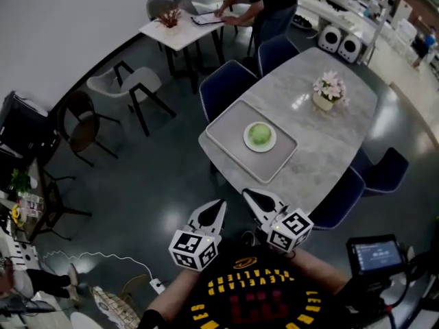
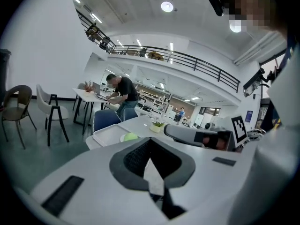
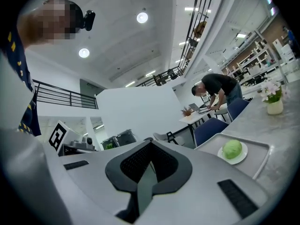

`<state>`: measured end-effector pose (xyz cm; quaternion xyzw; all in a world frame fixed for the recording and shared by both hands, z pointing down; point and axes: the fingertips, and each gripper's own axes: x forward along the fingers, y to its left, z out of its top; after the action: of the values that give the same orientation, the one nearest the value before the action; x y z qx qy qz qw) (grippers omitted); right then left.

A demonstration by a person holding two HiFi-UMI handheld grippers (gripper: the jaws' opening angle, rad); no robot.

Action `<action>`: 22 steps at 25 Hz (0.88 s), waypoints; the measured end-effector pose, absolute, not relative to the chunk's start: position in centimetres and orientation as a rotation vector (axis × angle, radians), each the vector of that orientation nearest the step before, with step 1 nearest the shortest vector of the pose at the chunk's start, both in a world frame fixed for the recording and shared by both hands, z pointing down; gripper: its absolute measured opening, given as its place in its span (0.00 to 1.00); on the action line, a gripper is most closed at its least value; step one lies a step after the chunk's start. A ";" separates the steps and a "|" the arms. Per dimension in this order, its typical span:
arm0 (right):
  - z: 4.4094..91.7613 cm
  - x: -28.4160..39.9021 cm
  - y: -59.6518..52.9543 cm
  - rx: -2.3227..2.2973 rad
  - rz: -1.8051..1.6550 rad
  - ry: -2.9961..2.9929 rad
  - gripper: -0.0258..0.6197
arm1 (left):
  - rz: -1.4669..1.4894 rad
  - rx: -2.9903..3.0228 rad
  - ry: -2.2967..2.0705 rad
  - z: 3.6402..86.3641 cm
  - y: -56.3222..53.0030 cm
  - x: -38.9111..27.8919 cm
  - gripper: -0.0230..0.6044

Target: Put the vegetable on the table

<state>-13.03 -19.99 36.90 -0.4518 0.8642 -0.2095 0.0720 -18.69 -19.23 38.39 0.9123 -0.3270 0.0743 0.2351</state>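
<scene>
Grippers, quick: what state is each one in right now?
Left gripper: closed, holding nothing.
Right gripper: closed, holding nothing.

Head view overhead; gripper views low, level; all share table [image 1: 328, 137].

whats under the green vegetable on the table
The vegetable sits on a white plate, itself on a grey tray on the table. It covers the plate's middle, so that part can't be seen.
</scene>
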 end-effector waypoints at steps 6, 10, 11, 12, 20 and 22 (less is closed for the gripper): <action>38.6 -7.8 -24.0 -1.510 -0.698 2.495 0.03 | 0.261 2.537 -0.697 39.6 -23.9 -13.5 0.04; 39.6 -3.9 -27.3 -1.644 -0.744 2.342 0.03 | 0.317 2.534 -0.559 40.8 -28.1 -10.8 0.04; 39.5 -3.1 -28.1 -1.670 -0.751 2.304 0.03 | 0.327 2.539 -0.522 40.8 -29.2 -10.1 0.04; 39.4 -2.3 -28.9 -1.694 -0.754 2.273 0.03 | 0.333 2.545 -0.482 40.8 -30.3 -9.5 0.04; 40.9 2.1 -33.8 -1.899 -0.858 2.002 0.03 | 0.490 2.533 -0.238 42.2 -38.1 -5.7 0.04; 41.8 3.0 -34.8 -1.913 -0.913 1.922 0.03 | 0.534 2.528 -0.195 42.8 -39.6 -4.7 0.04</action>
<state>2.96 -34.76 41.83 -0.6621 0.6652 -0.3157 0.1394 -4.67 -39.58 42.75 0.9389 -0.0724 0.1982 0.2720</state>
